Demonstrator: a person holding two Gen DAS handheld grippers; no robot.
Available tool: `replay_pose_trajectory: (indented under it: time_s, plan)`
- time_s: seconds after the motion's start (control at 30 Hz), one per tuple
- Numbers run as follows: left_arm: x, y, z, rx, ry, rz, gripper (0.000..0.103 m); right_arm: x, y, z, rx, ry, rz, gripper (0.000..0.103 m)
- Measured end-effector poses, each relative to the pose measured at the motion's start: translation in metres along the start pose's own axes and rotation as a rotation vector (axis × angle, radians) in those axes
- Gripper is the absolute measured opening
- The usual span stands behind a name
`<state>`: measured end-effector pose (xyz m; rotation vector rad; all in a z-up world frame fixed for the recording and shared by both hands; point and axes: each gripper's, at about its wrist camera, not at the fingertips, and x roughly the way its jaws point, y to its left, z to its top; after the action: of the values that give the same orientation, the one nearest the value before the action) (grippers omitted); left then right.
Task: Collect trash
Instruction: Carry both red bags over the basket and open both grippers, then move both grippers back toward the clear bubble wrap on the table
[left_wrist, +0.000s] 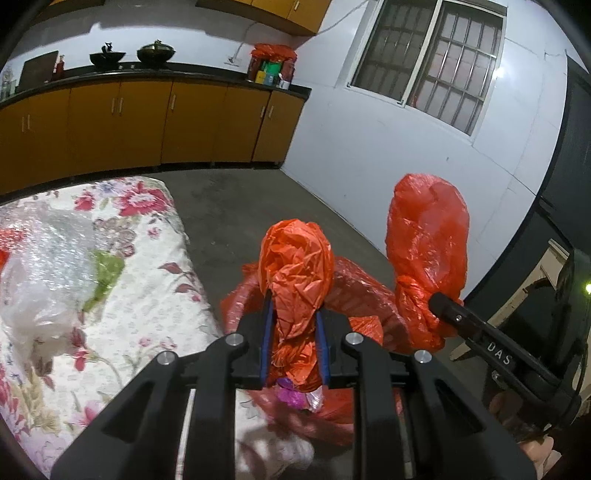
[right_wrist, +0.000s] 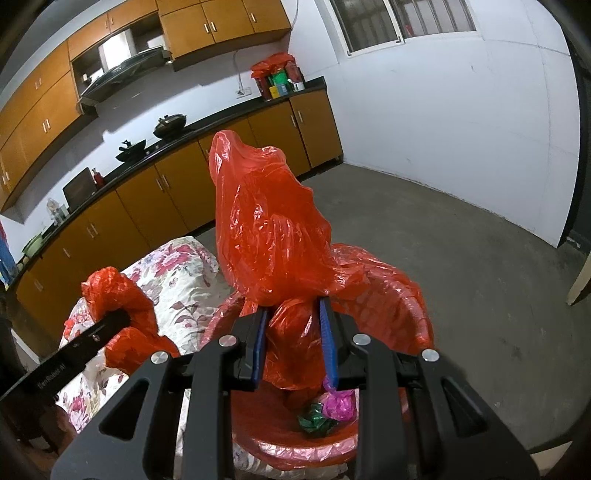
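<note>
A red plastic trash bag (right_wrist: 388, 295) stands open beside the flowered table, with purple (right_wrist: 338, 404) and green wrappers (right_wrist: 314, 424) inside. My left gripper (left_wrist: 294, 321) is shut on one bunched handle of the bag (left_wrist: 295, 266). My right gripper (right_wrist: 293, 325) is shut on the other handle (right_wrist: 266, 229). Each gripper shows in the other's view, the right one (left_wrist: 443, 306) at right, the left one (right_wrist: 118, 321) at left, both holding red plastic raised above the bag mouth.
A table with a flowered cloth (left_wrist: 140, 280) holds bubble wrap and clear plastic (left_wrist: 48, 266). Orange cabinets (left_wrist: 147, 122) with woks line the far wall. Grey floor (right_wrist: 461, 258) and a white wall with a barred window (left_wrist: 428, 59) lie to the right.
</note>
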<state>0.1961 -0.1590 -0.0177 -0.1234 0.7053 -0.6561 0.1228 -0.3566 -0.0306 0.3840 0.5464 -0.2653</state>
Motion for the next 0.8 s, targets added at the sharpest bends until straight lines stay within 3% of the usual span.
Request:
replay_pose_trajectory:
  time_s: [0.1, 0.27, 0.37, 0.47, 0.8]
  plan:
    - [0.013, -0.006, -0.004, 0.006, 0.028, -0.014, 0.024, 0.005, -0.002, 0.001, 0.004, 0.01, -0.007, 0.028]
    - [0.035, -0.007, -0.015, 0.015, 0.092, -0.022, 0.036, 0.01, -0.006, -0.005, 0.025, 0.035, -0.01, 0.049]
    - [0.04, -0.002, -0.021, 0.012, 0.11, -0.01, 0.043, 0.01, -0.009, -0.008, 0.031, 0.038, -0.02, 0.051]
    - [0.041, 0.007, -0.025, -0.007, 0.119, 0.005, 0.043, 0.01, -0.012, -0.008, 0.04, 0.041, -0.021, 0.051]
    - [-0.008, 0.059, -0.033, -0.06, 0.034, 0.207, 0.054, 0.01, 0.031, -0.006, -0.071, 0.042, 0.059, 0.051]
